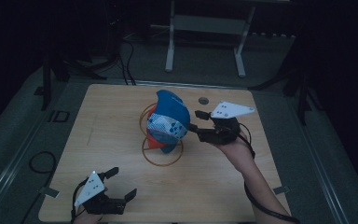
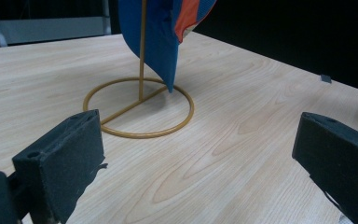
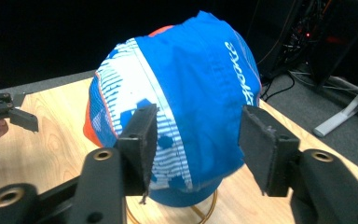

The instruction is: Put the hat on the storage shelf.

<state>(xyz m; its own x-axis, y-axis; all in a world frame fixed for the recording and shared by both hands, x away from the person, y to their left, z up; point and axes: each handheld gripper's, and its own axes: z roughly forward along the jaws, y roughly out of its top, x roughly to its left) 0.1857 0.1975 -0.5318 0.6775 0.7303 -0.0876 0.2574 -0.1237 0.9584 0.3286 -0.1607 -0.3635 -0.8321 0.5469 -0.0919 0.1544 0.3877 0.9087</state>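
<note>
Right gripper jaws are standing released beside the cap, which is hanging on the wire stand mid-bench. Left gripper, released, is idling well apart. Cap appears light, soft; best gripped at the crown fabric.

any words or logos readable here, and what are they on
White slanted lettering runs down the blue panel of the cap in the right gripper view; it seems to end in "...oks", but it is turned sideways and too blurred to read with certainty.
The blue and white pattern on the cap's lighter panel is print, not text.
No readable text on the gold wire stand or the table.
</note>
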